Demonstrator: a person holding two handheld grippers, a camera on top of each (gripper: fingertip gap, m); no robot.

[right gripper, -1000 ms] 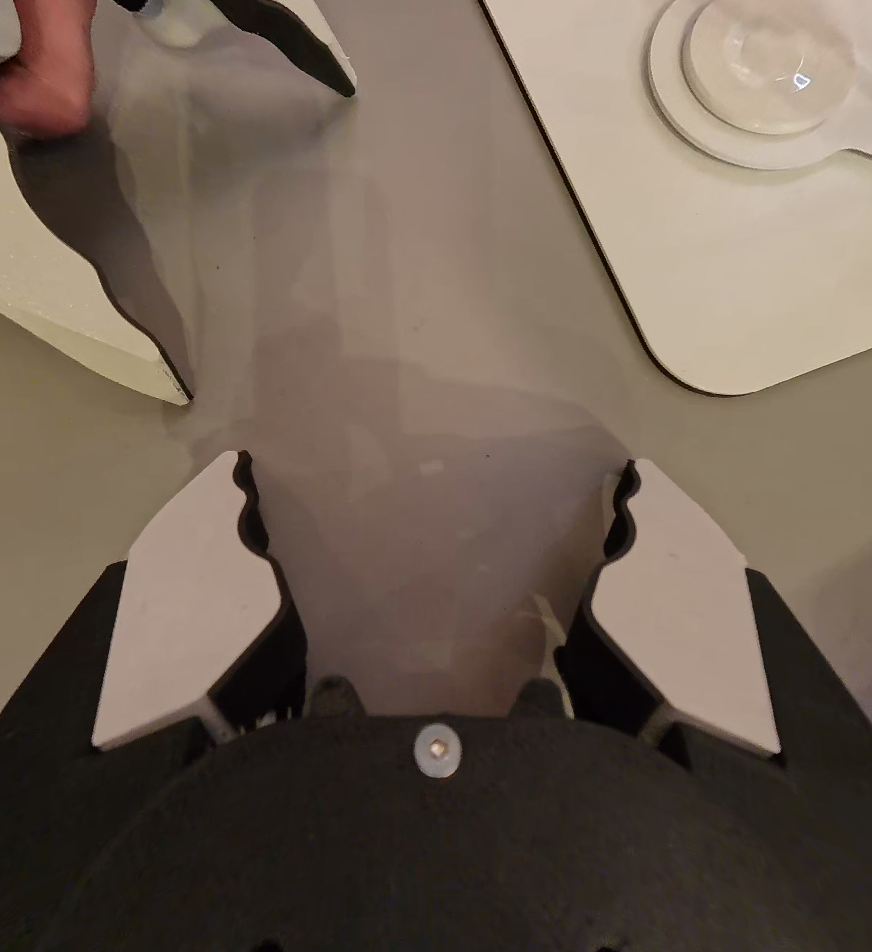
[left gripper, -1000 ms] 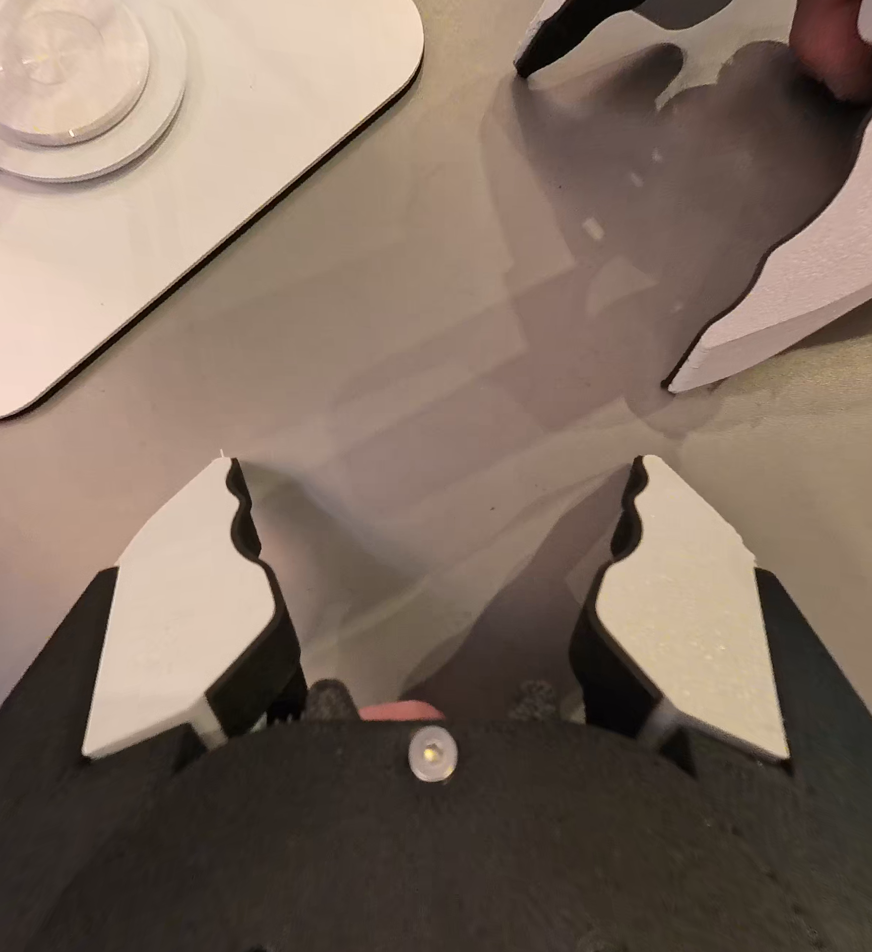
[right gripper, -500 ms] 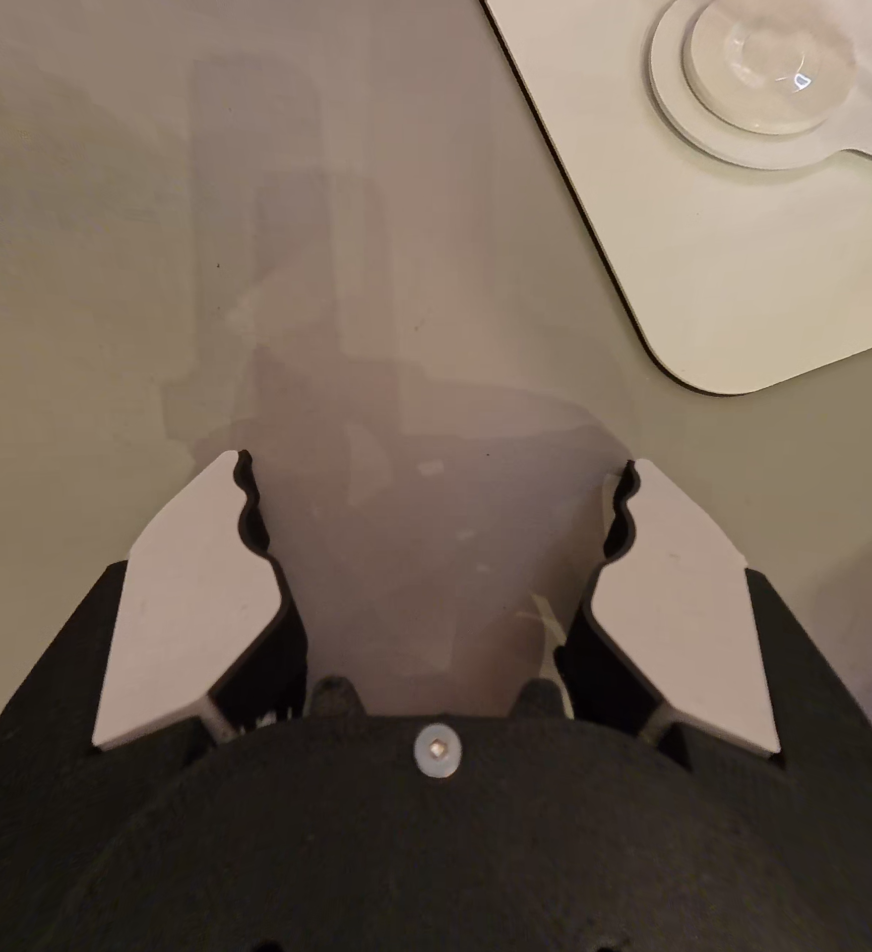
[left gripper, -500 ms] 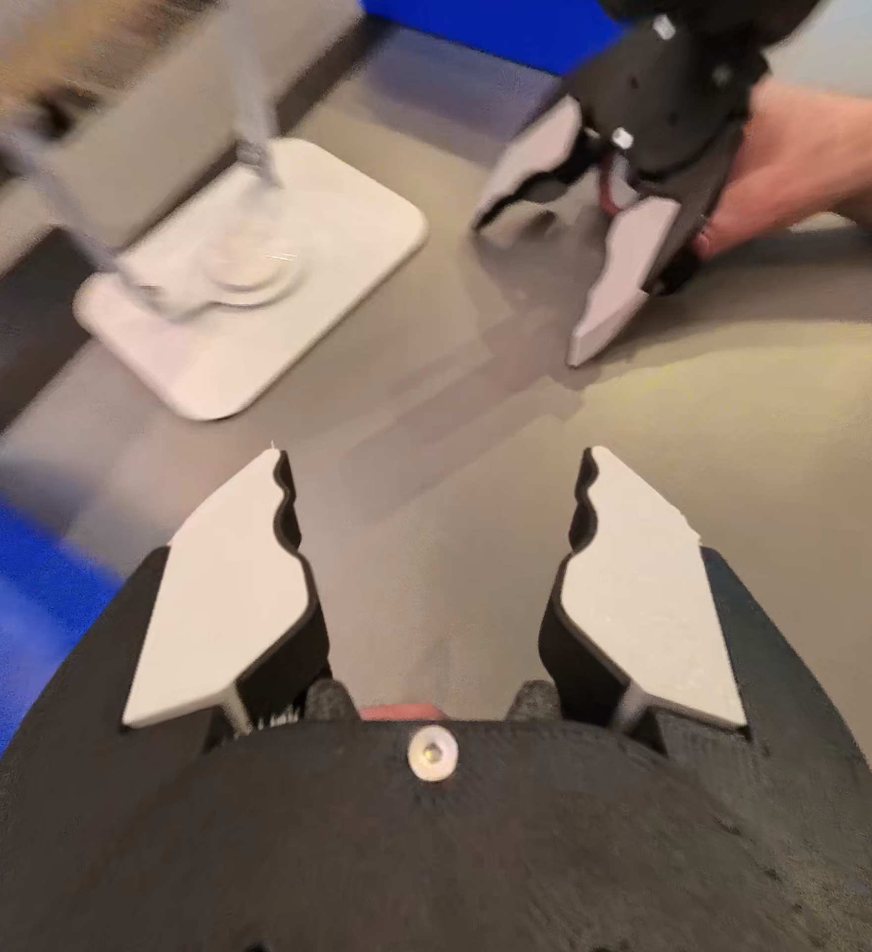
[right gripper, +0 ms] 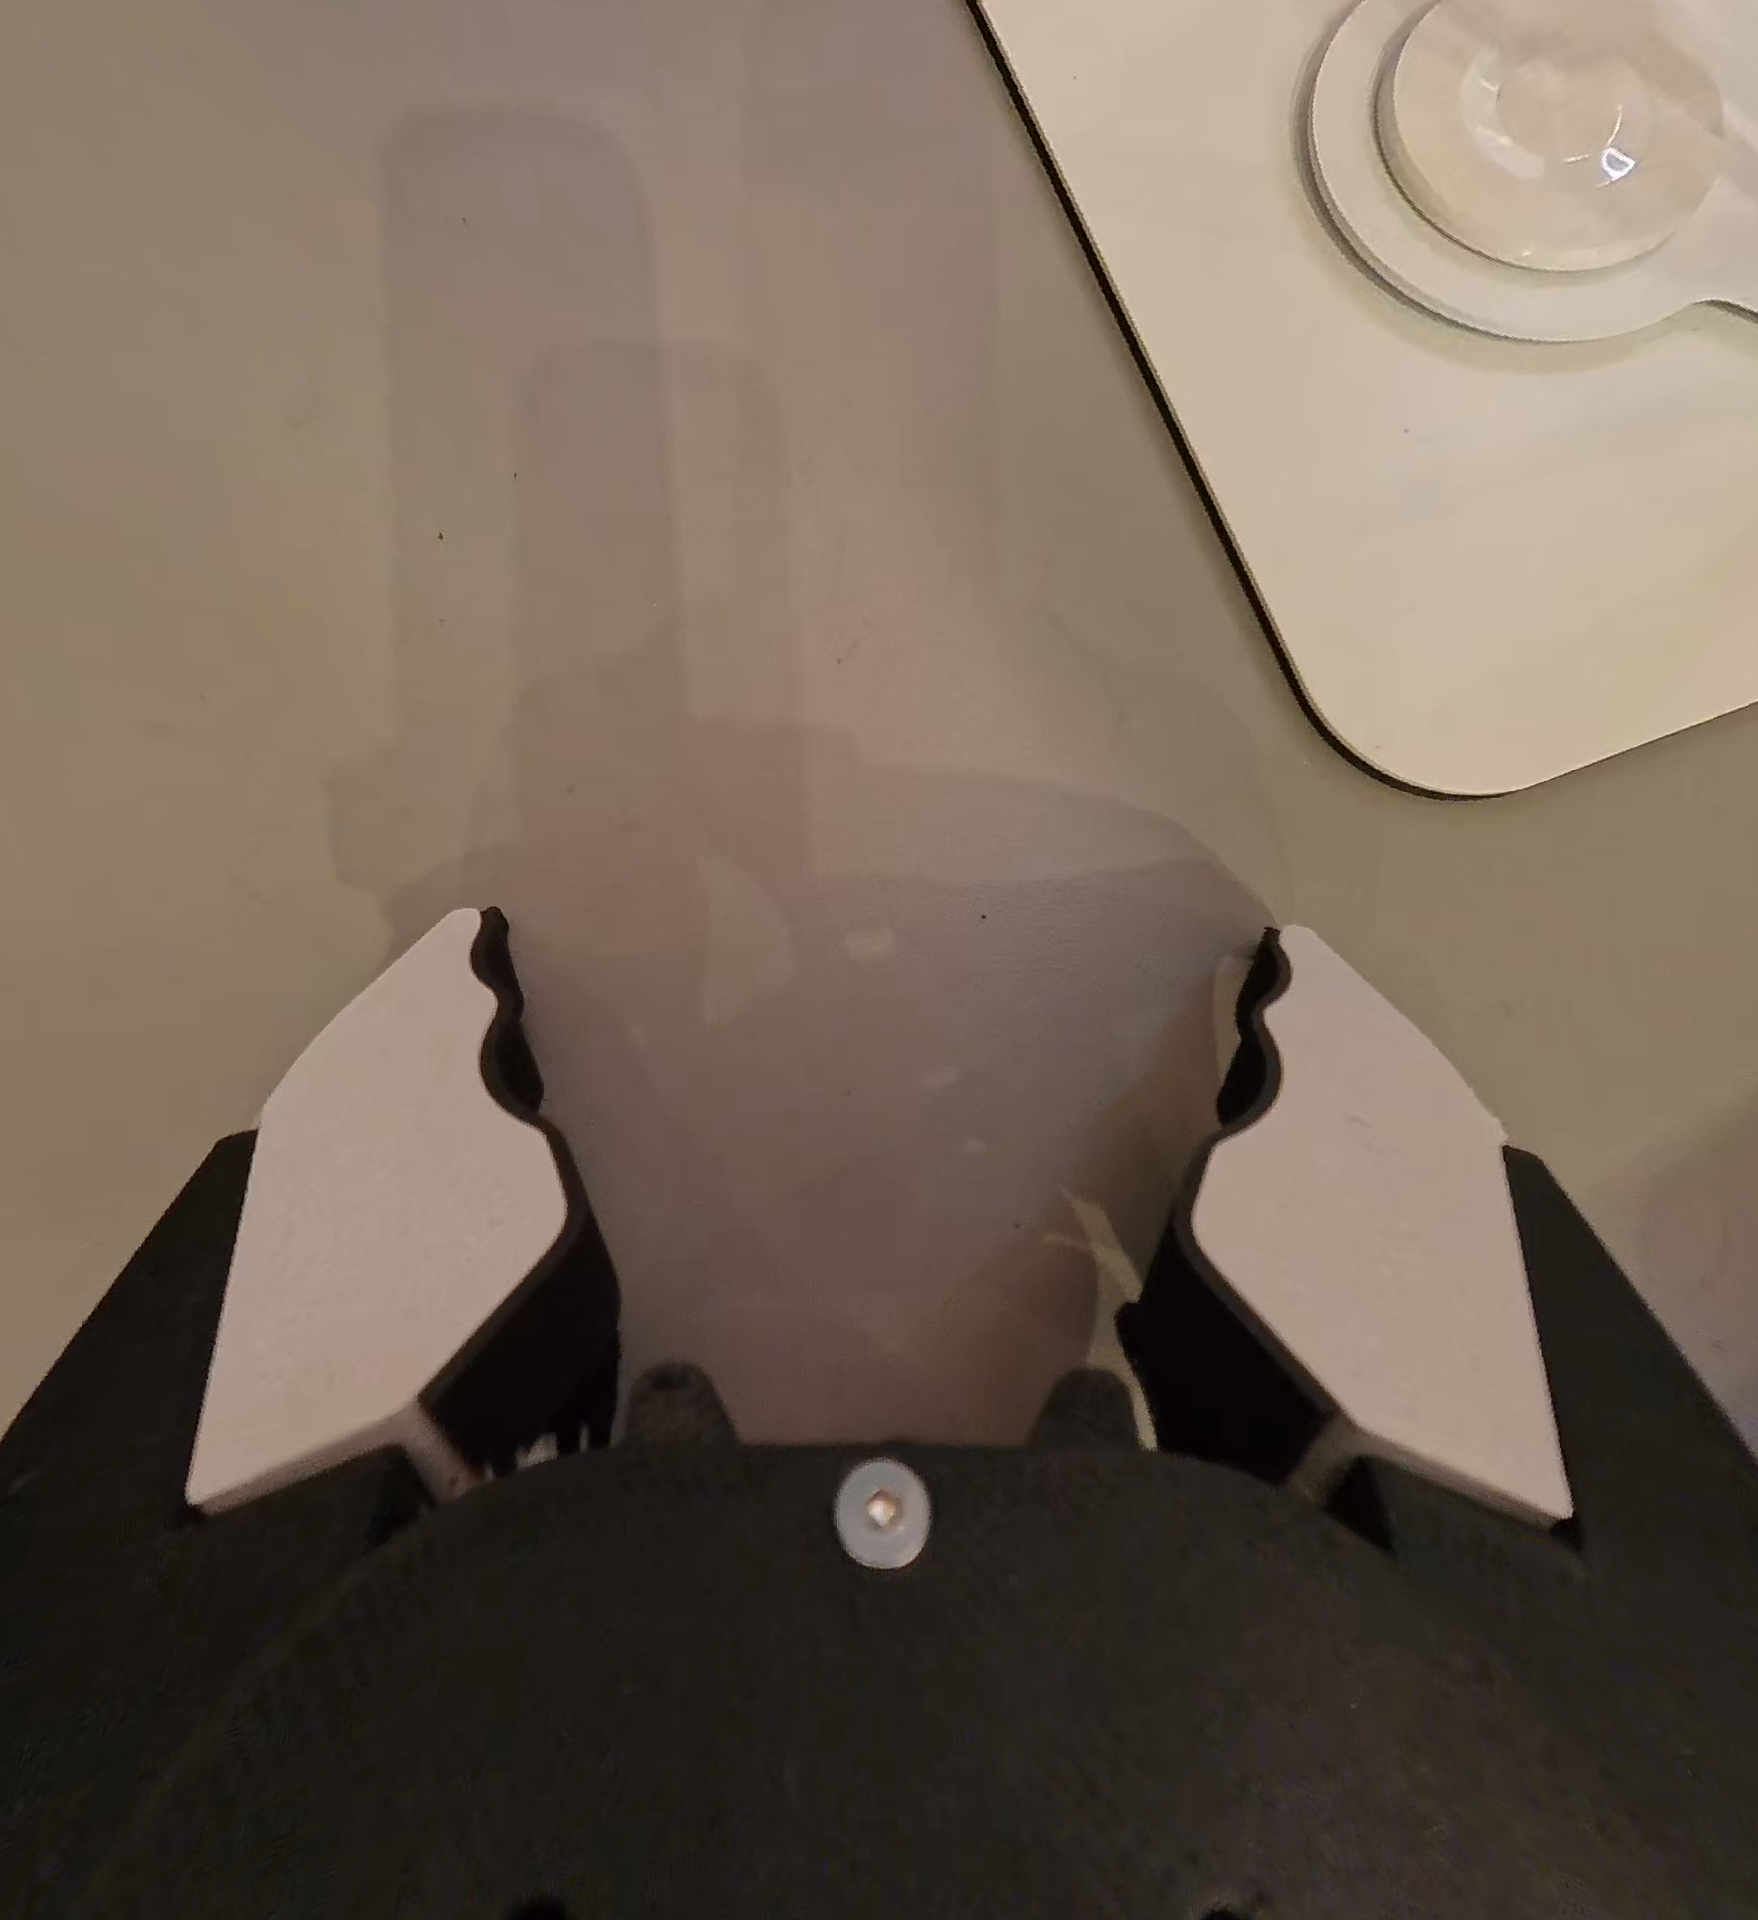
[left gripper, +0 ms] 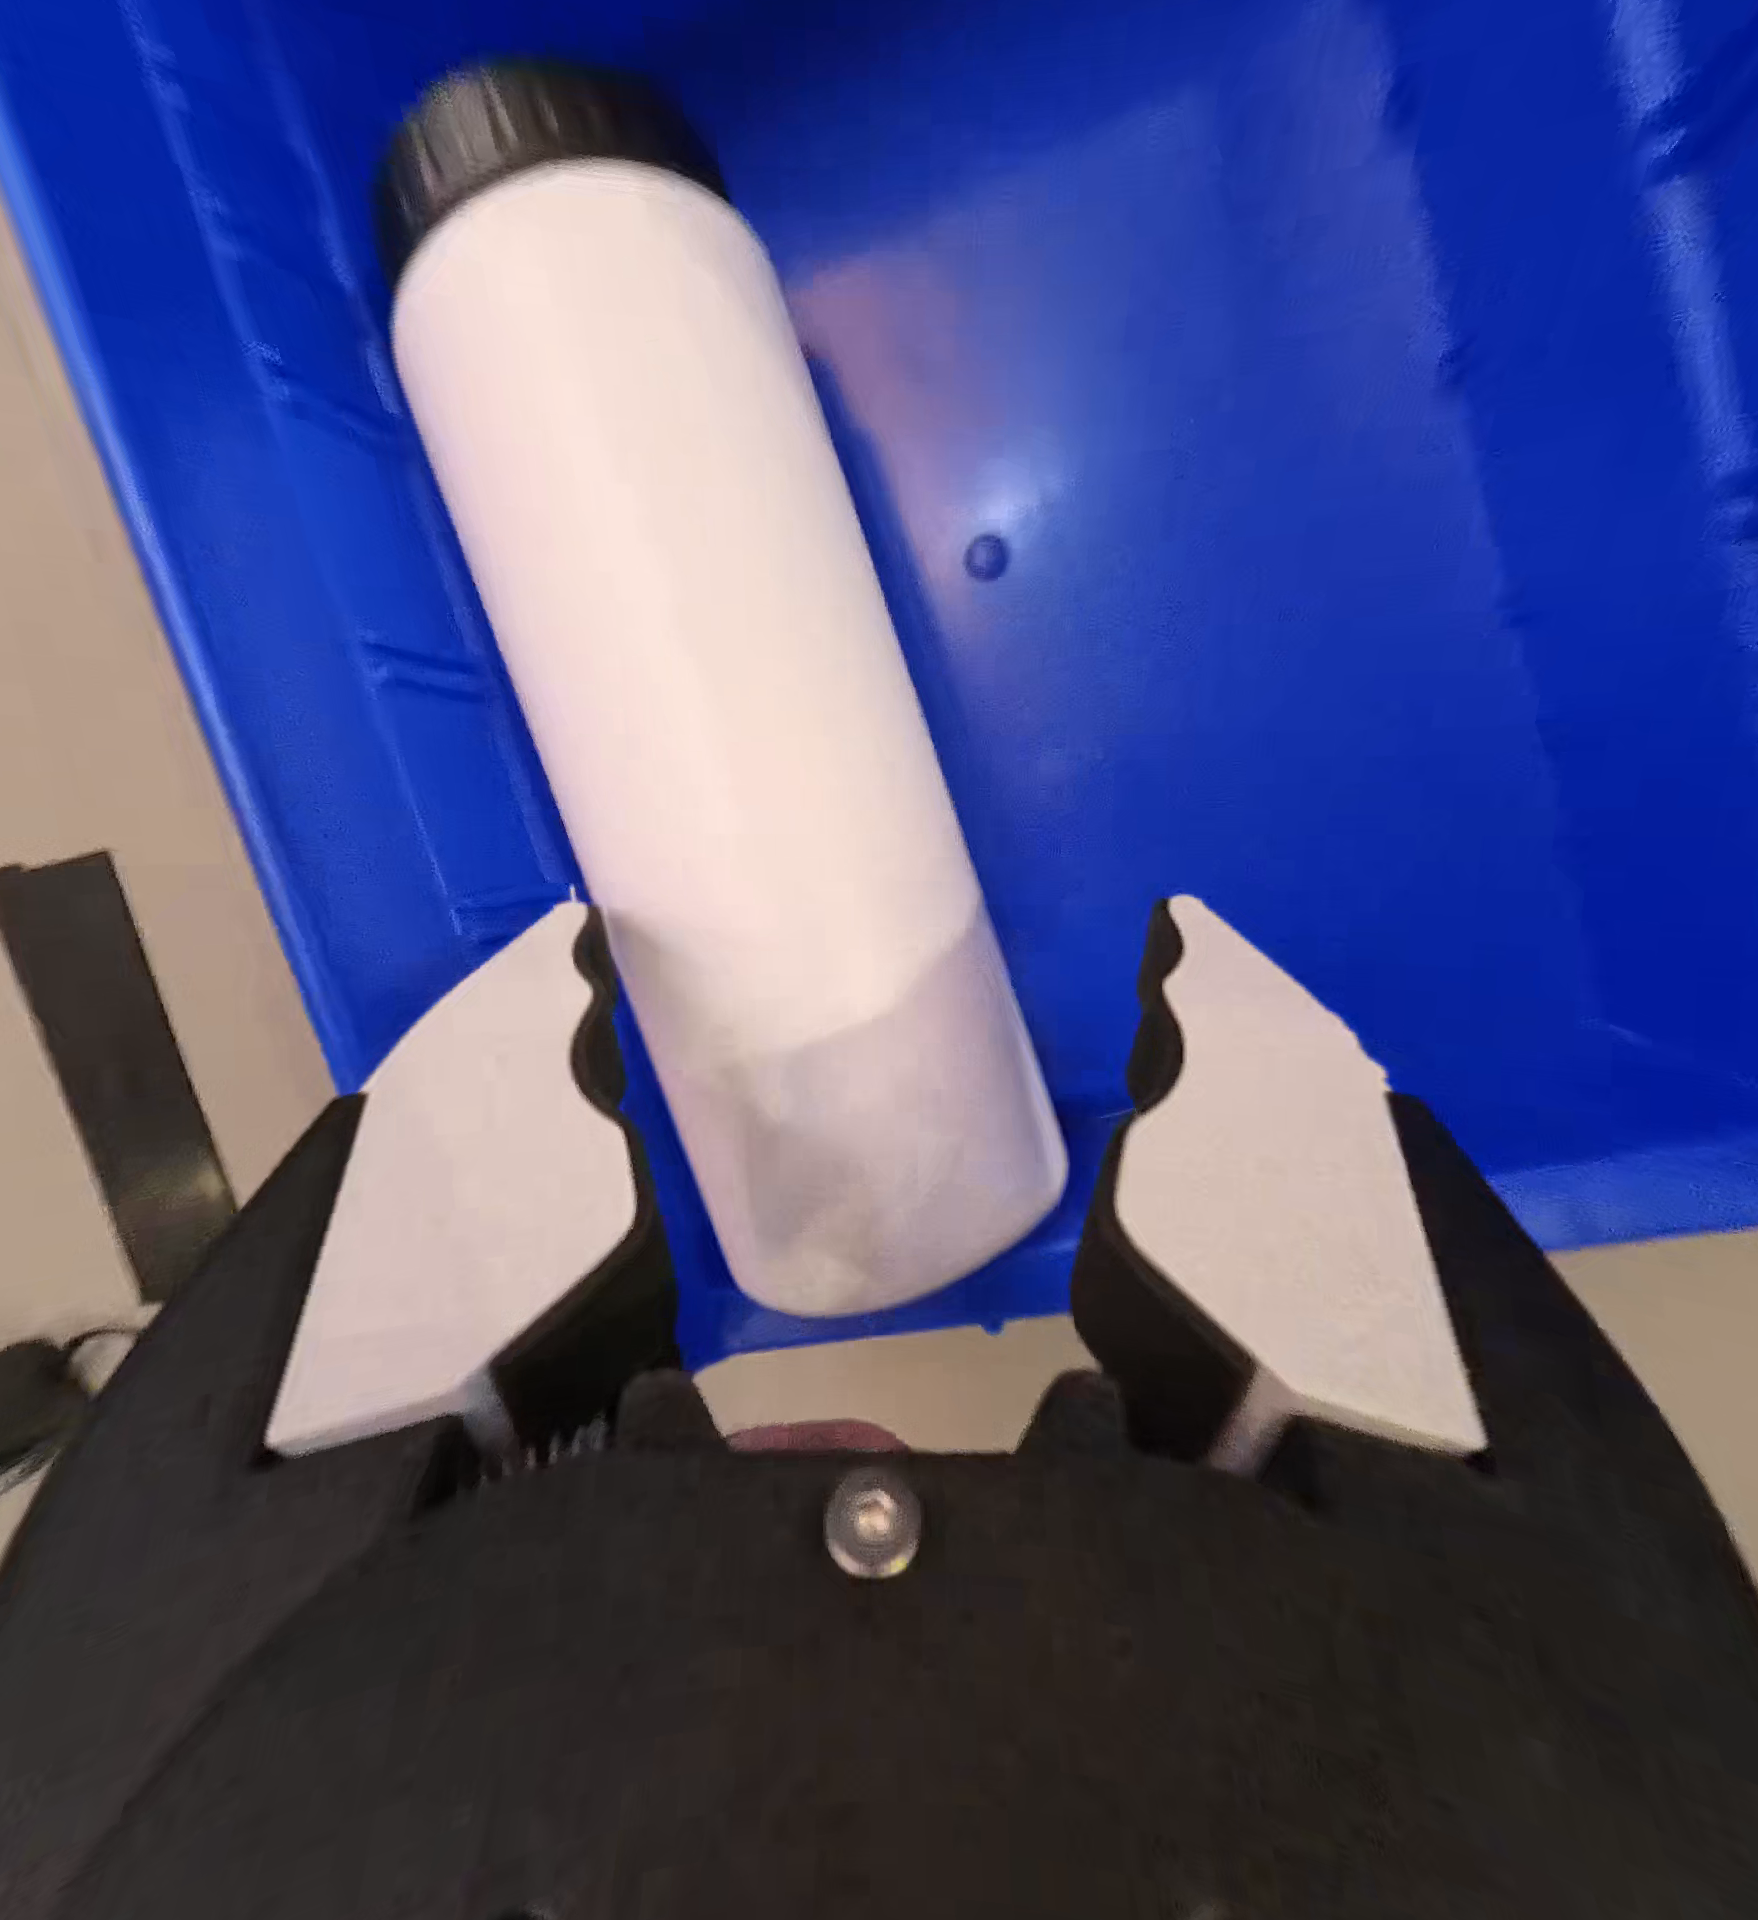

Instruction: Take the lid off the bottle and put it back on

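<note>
Inside one blue bin (left gripper: 1374,520), one white bottle (left gripper: 688,665), one black lid (left gripper: 532,135)

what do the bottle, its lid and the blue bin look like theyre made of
Bottle: likely matte white plastic, smooth with no glare.
Lid: black, probably plastic, ribbed rim for grip.
Bin: glossy blue moulded plastic, with soft highlights and ridged walls.

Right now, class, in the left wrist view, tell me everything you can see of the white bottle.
The white bottle is a long, plain cylinder that looks like smooth matte plastic, slightly blurred. A black ribbed lid is on its far end. It lies on its side in the blue bin, along the bin's left wall, flat base nearest the camera. The open left gripper frames that base end; its left finger looks close to the bottle, though contact cannot be judged.
</note>
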